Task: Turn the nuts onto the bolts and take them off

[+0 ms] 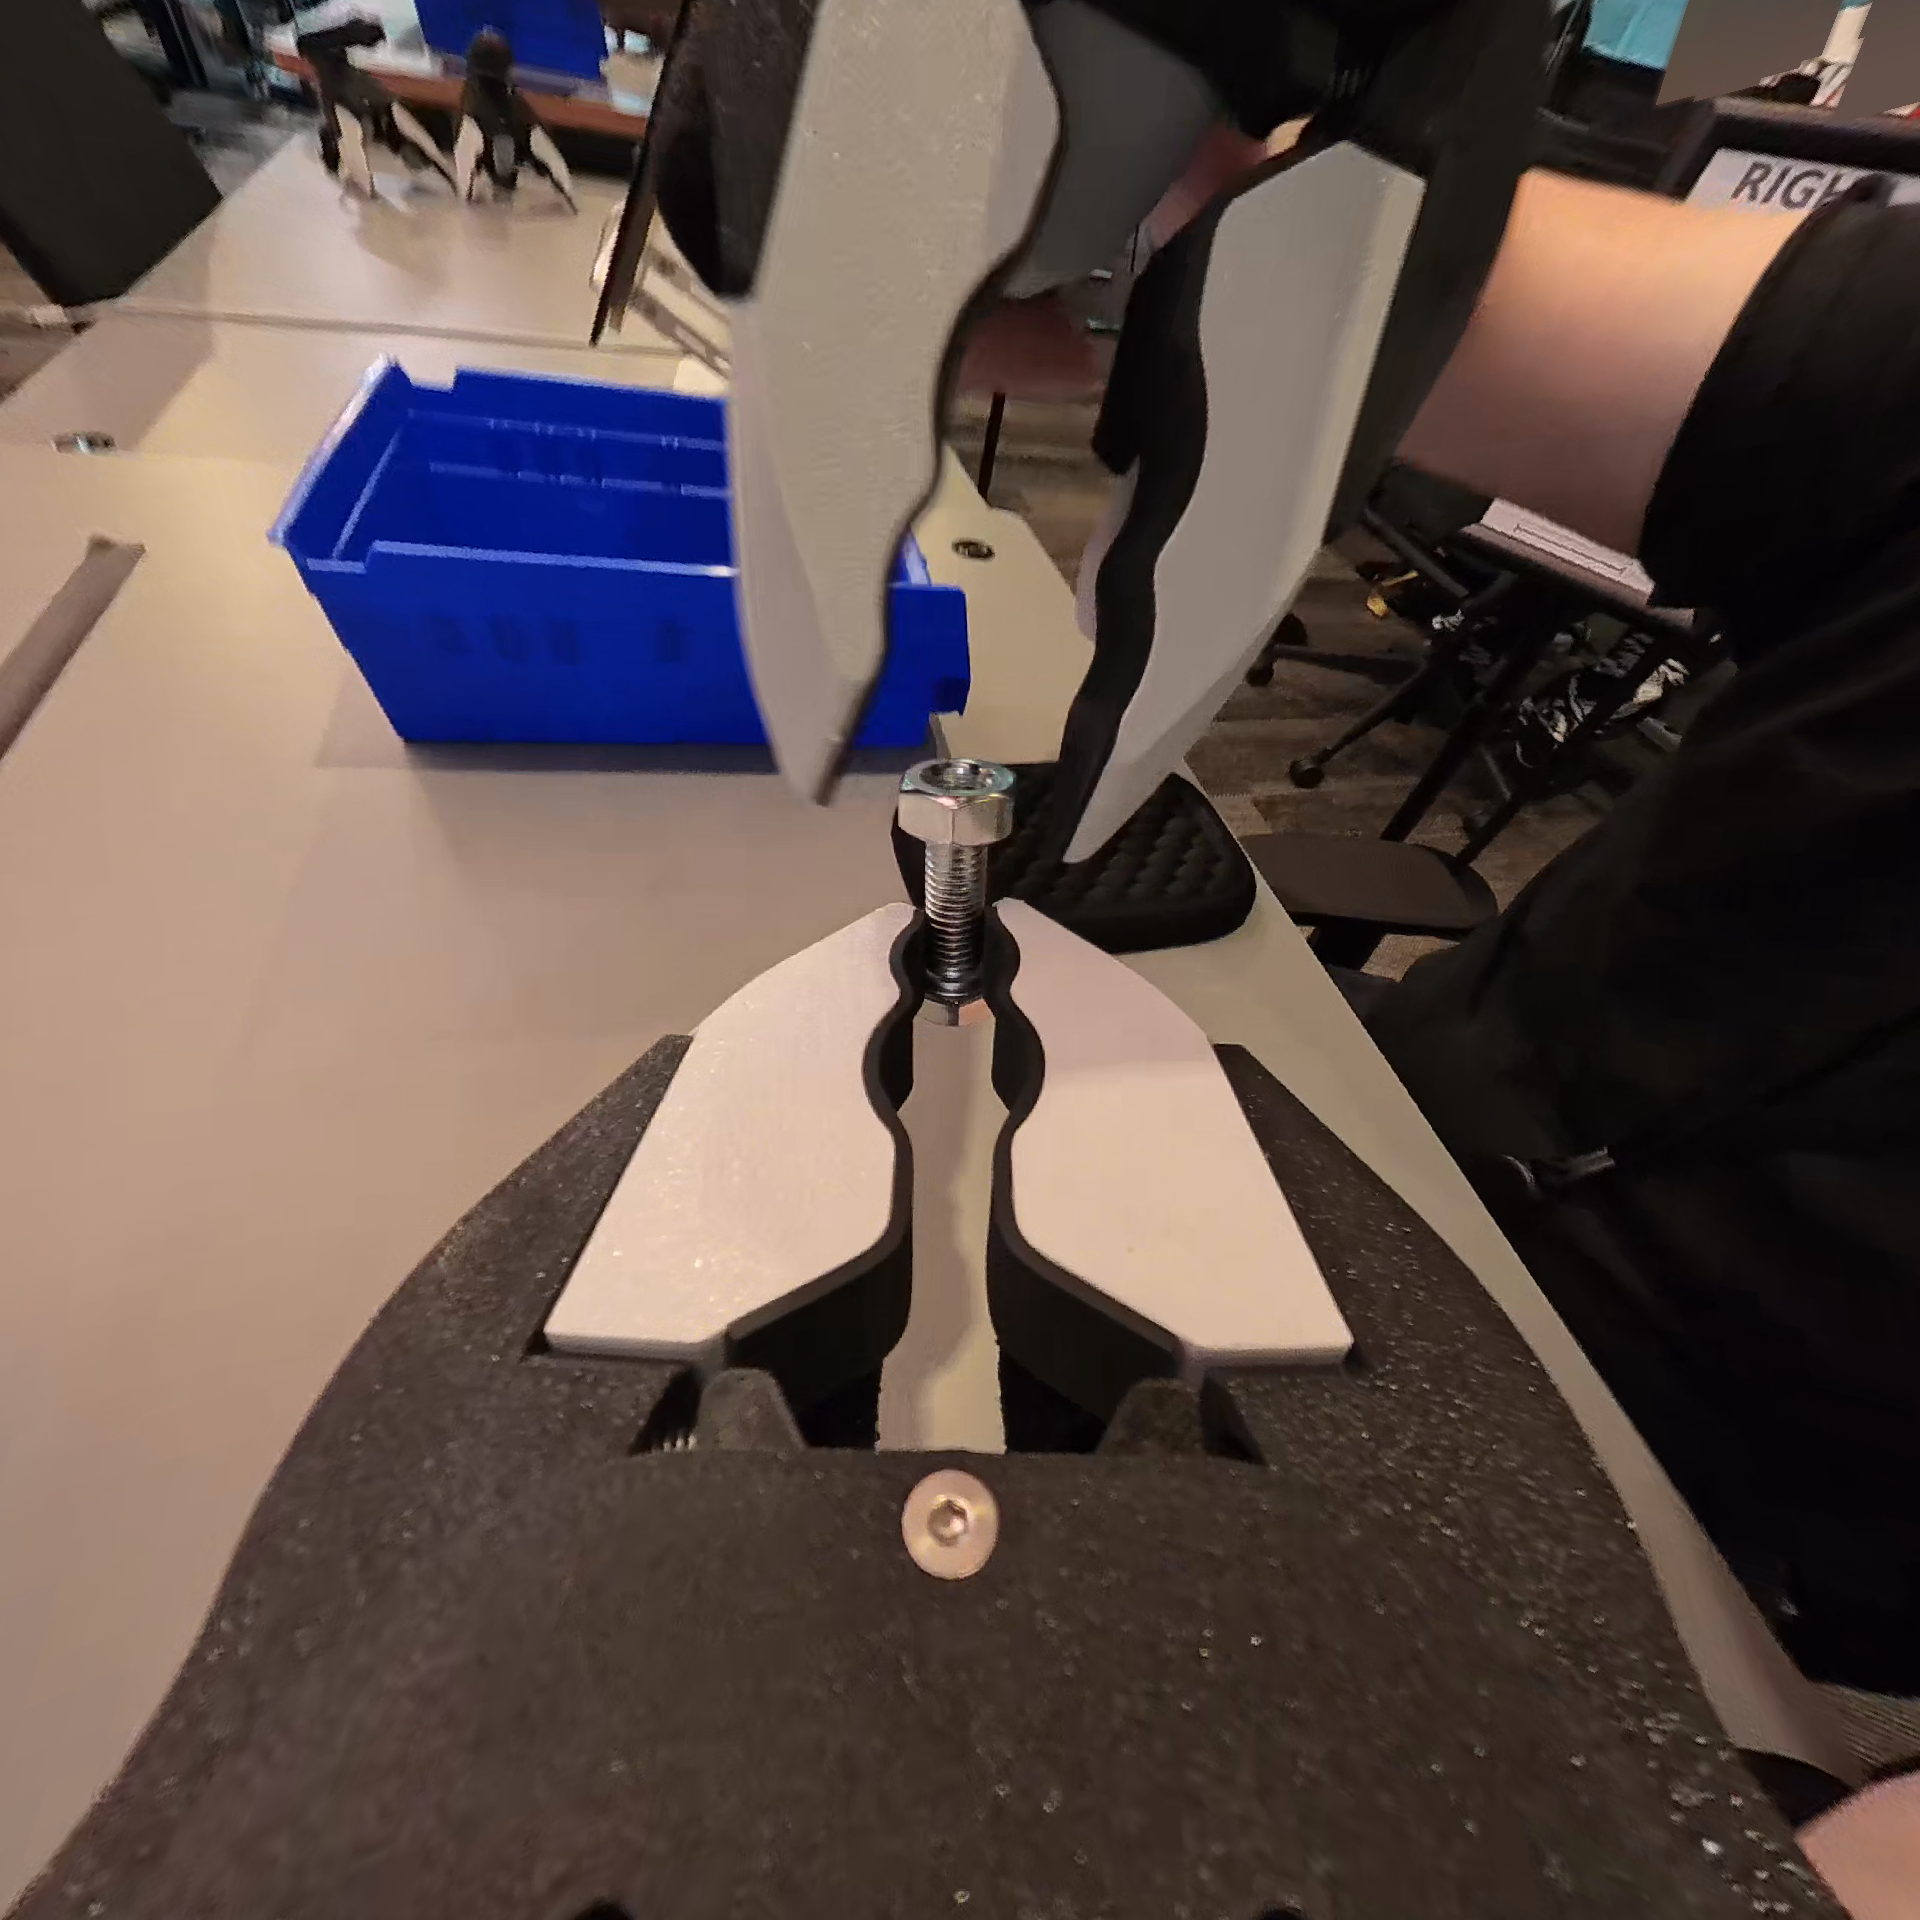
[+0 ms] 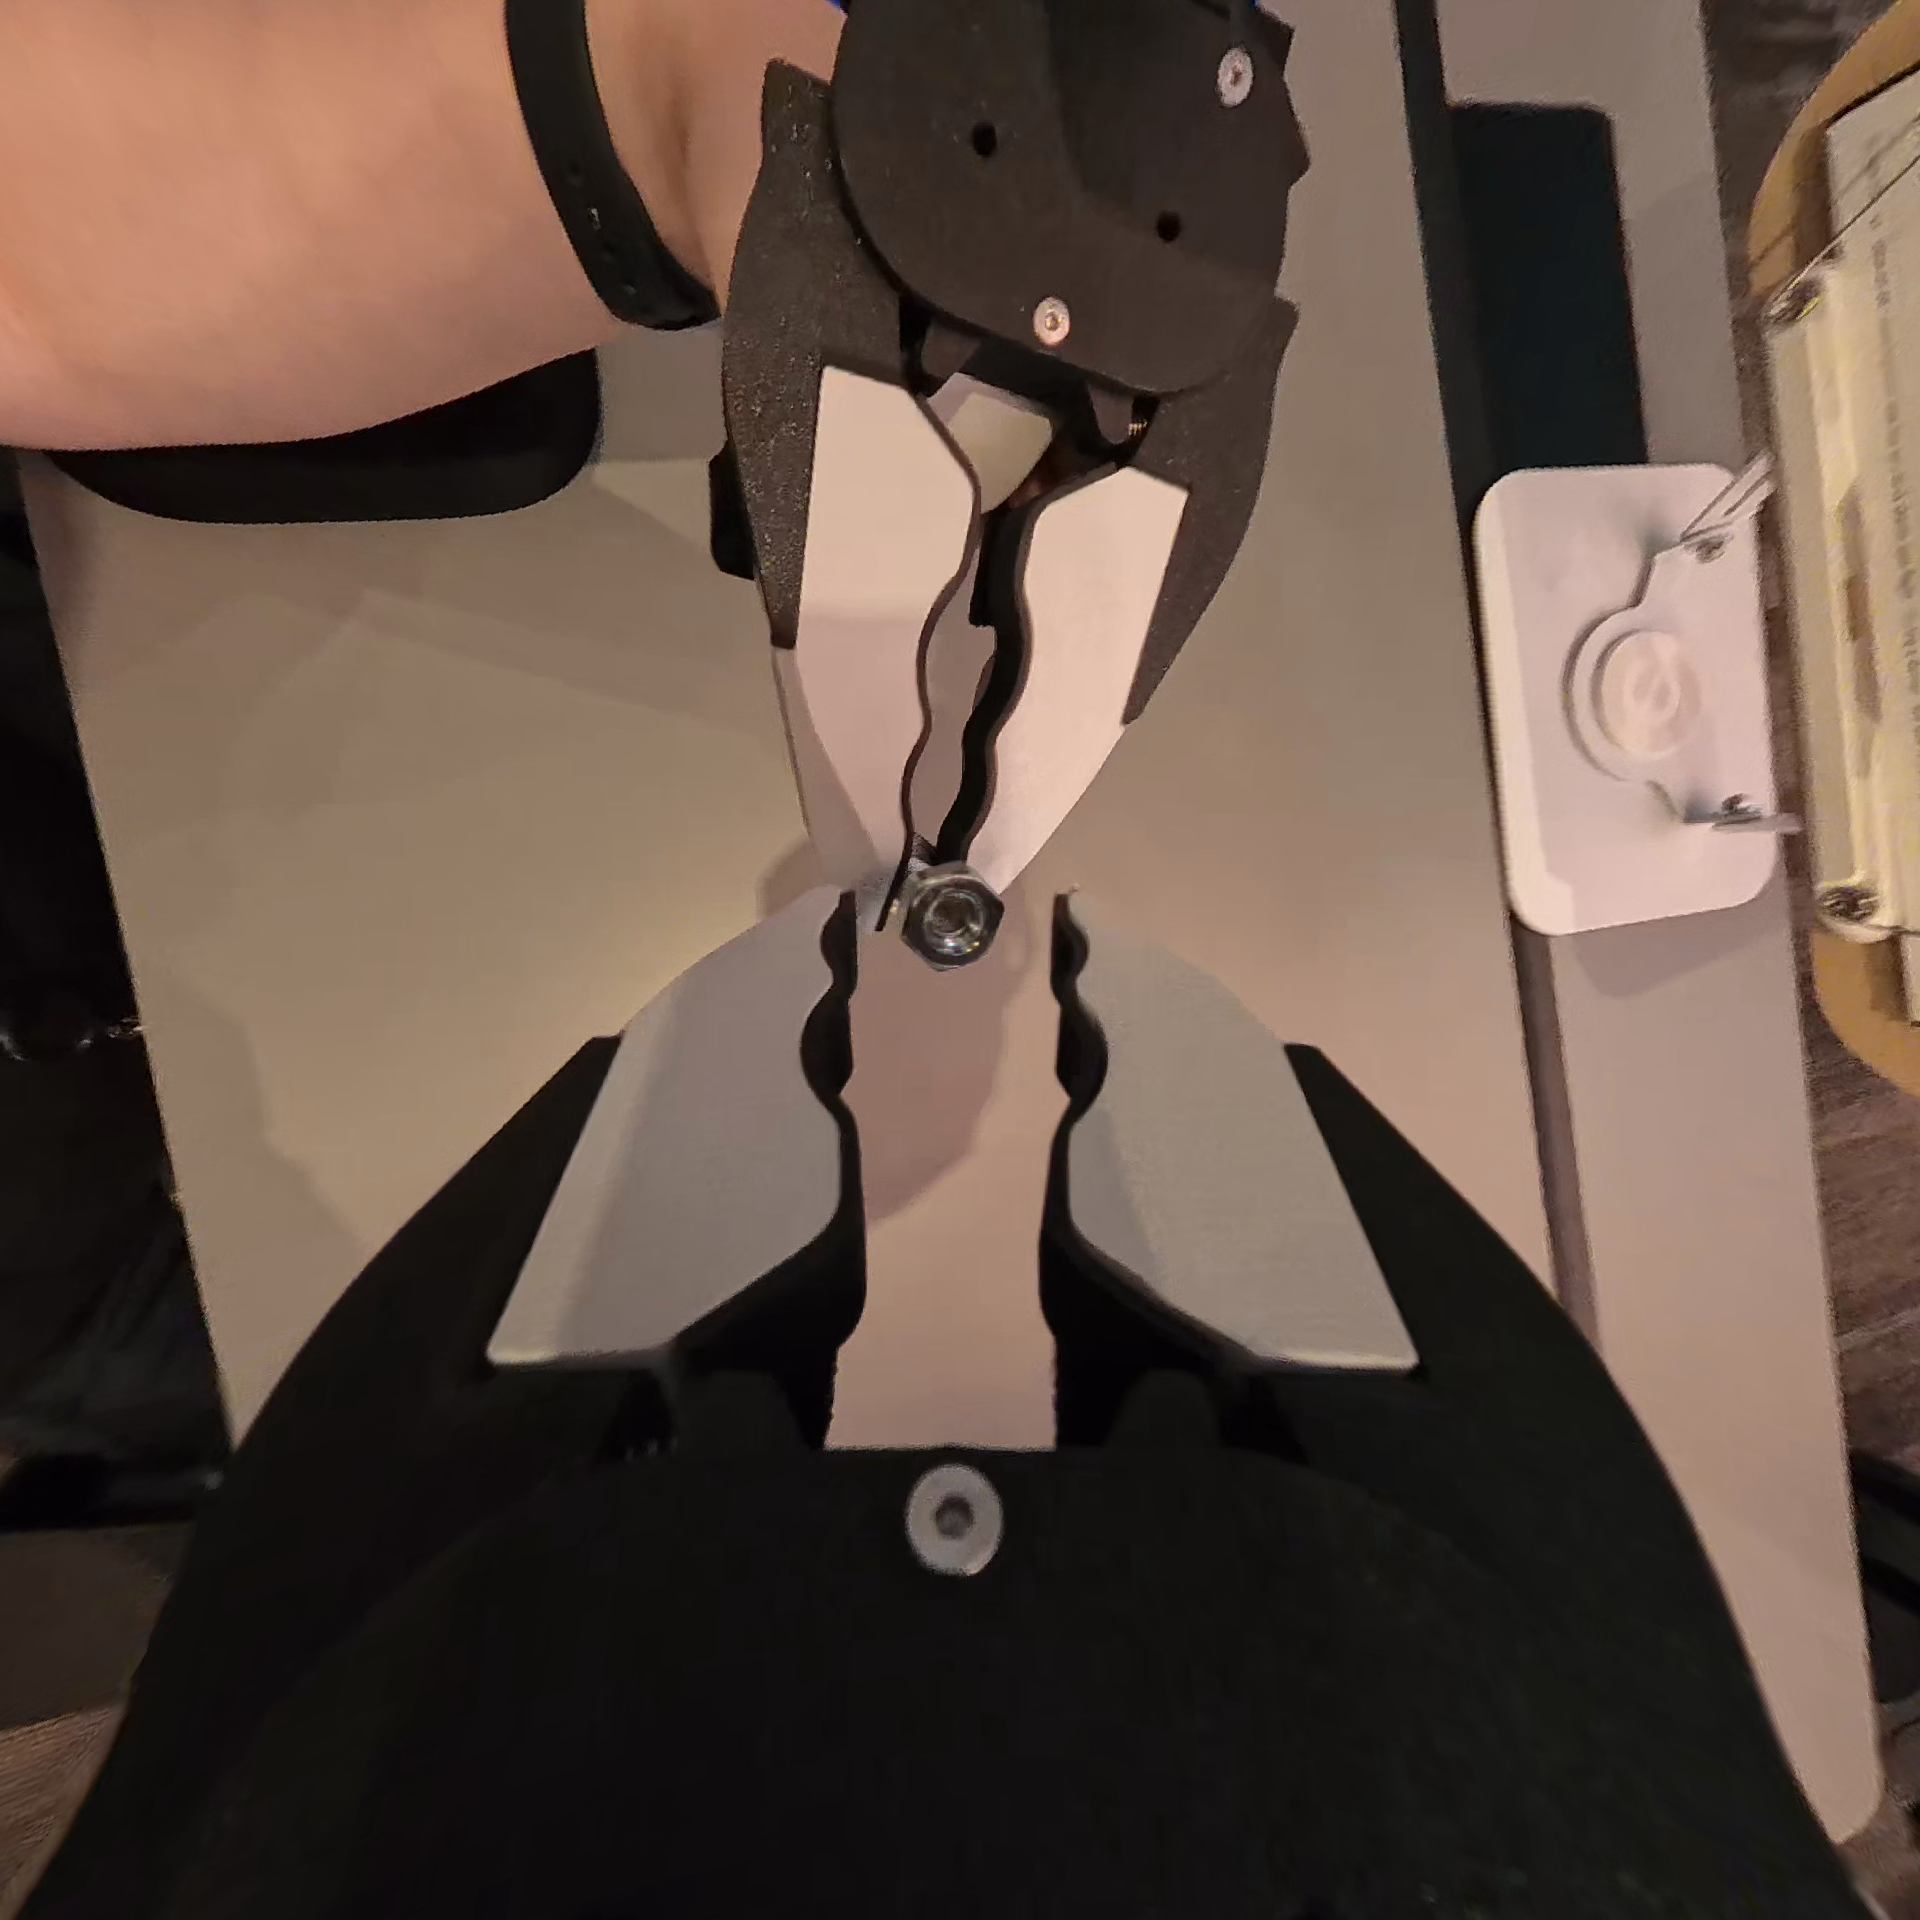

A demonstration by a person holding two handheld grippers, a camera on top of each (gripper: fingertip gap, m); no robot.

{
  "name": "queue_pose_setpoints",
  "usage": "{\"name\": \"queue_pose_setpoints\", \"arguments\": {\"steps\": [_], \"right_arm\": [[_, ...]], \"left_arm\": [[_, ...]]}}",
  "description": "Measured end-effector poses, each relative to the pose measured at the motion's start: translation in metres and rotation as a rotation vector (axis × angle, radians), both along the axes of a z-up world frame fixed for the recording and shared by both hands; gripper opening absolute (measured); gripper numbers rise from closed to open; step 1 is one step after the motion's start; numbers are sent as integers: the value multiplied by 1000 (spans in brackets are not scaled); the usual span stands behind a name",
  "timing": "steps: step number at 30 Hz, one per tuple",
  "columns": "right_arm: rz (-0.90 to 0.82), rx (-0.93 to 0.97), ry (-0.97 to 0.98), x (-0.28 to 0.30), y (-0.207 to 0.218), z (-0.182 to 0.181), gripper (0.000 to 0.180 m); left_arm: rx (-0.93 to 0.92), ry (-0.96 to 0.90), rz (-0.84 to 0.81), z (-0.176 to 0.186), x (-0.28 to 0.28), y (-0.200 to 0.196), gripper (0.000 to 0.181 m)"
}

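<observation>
left gripper: jaws clenched on the bolt low on its shank, head end down in the notch; threaded end points up and away from the camera.
nut: sits at the bolt's top end, threaded on, hex faces exposed, shank bare between it and the jaws.
right gripper: jaws spread, gripping nothing; comes from above, tips straddling the nut, apart from it or barely near.
key relation: bolt axis runs along the right gripper's line of sight; nut sits slightly left of centre between its tips.
next (judgement): close on nut flats, twist.
blue bin: on the worktop, behind, well apart.
</observation>
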State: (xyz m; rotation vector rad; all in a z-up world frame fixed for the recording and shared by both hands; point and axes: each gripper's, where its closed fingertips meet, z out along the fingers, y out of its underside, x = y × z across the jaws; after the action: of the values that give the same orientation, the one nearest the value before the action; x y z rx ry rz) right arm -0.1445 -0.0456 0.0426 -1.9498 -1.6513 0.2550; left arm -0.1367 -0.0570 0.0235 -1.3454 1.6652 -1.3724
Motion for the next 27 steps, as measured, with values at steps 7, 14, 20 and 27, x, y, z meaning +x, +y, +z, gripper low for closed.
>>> {"name": "queue_pose_setpoints", "arguments": {"steps": [7, 14, 20, 27], "right_arm": [[56, 185, 286, -12, 9, 36, 54], [99, 203, 676, -23, 19, 57, 64], [217, 200, 906, -34, 23, 69, 72], [287, 130, 963, -42, 18, 57, 67]], "left_arm": [[49, -130, 80, 18, 0, 14, 9], [53, -235, 171, 36, -5, 30, 9], [50, -316, 198, 51, -10, 33, 9], [61, -306, 217, 48, -10, 37, 9]]}}
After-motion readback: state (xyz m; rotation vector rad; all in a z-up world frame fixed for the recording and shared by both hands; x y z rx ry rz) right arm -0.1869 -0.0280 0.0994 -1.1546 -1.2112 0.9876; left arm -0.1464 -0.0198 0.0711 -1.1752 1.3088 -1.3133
